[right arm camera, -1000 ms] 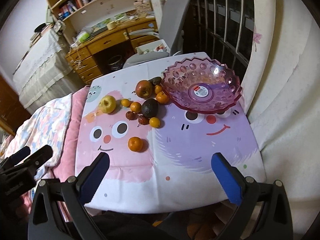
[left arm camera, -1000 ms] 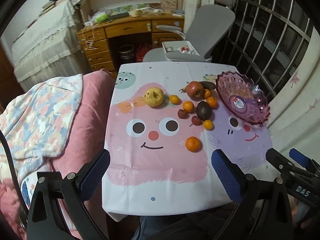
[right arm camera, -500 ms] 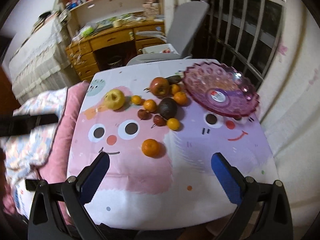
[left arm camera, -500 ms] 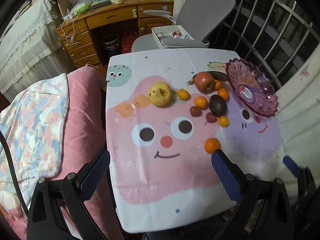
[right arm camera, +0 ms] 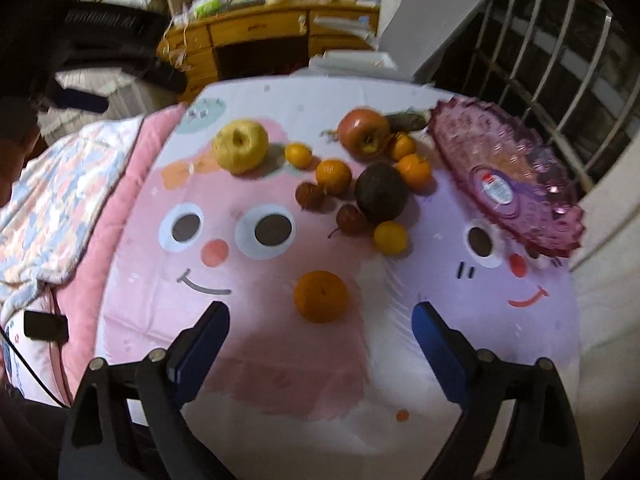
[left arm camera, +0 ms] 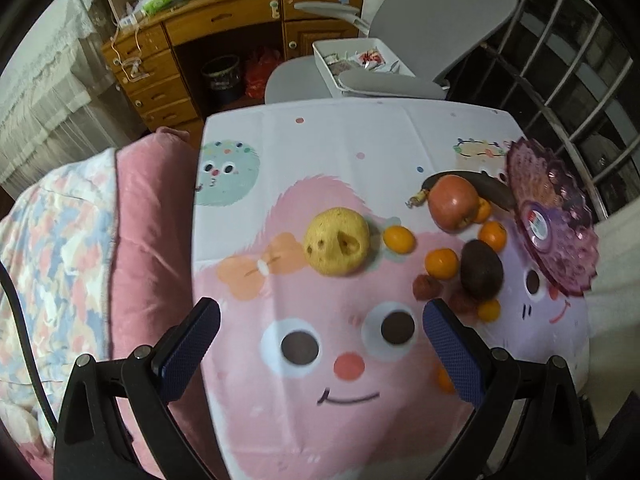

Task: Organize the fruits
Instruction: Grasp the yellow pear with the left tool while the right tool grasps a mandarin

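Fruit lies on a cartoon tablecloth: a yellow pear, a red apple, a dark avocado, a dark banana and several small oranges. One orange lies alone, just beyond my open, empty right gripper. A purple glass bowl stands empty at the right. My open, empty left gripper hovers over the cloth, below the pear.
A pink pillow and patterned blanket lie left of the table. A grey chair and a wooden desk stand behind it. A barred window and a white wall close the right side.
Both grippers have moved forward and lower over the table. The fruit now looks much closer. Nothing was picked up.
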